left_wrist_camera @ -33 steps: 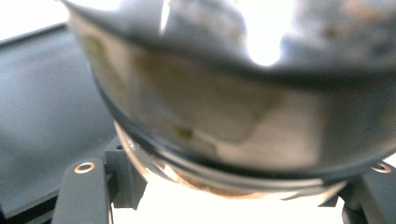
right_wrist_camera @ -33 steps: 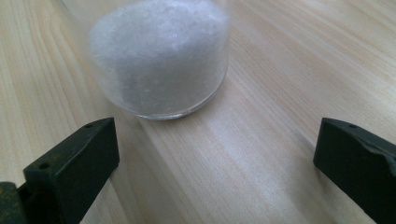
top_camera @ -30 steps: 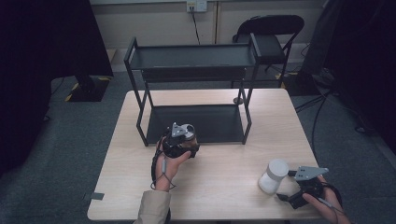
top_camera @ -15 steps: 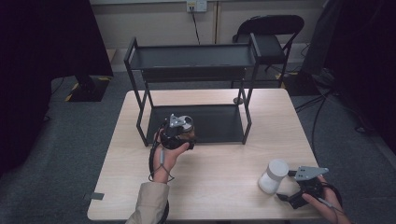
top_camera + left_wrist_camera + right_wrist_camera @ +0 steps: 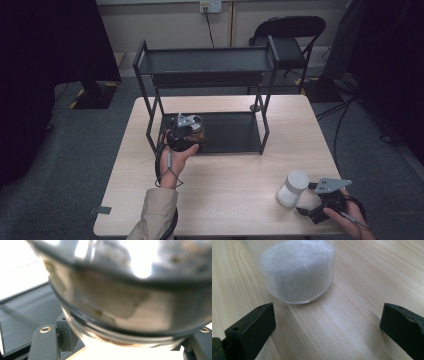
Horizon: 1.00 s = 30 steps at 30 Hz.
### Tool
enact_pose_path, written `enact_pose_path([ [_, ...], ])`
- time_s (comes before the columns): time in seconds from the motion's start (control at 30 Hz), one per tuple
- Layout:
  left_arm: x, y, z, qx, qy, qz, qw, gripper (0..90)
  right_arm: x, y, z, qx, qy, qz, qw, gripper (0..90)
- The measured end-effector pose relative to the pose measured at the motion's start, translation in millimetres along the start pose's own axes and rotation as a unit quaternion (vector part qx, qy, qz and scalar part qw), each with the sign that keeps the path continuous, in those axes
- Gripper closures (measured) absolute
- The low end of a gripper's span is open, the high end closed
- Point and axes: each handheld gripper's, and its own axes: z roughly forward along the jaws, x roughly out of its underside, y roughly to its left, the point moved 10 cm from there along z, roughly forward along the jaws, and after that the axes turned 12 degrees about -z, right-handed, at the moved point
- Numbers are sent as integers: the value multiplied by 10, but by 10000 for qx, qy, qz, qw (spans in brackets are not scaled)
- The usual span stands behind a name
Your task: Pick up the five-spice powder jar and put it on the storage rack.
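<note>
Left gripper [image 5: 192, 134]: clamped on a brown-filled glass jar [image 5: 195, 132], held at the front left corner of the black rack's [image 5: 207, 60] lower shelf.
Right gripper [image 5: 305, 197]: jaws wide, gripping nothing, near the tabletop's [image 5: 235, 175] front right corner.
White jar [image 5: 293, 188]: stands upright on the tabletop, just ahead of the spread jaws.

Wooden table [image 5: 235, 180] on grey carpet [image 5: 65, 165]. Black folding chair [image 5: 290, 37] behind the table, by the back wall. Wall outlet [image 5: 210, 6] with a cable [image 5: 211, 31] hanging down. Dark curtain [image 5: 45, 45] at left, more cables [image 5: 345, 112] on the floor at right.
</note>
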Motion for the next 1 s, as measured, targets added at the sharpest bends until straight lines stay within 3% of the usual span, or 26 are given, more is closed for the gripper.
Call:
enact_pose_path([
  [1.0,-567,-2,-264,-150,-114,29,9998,303,0,0,0,-1,-1,2,10000,0],
])
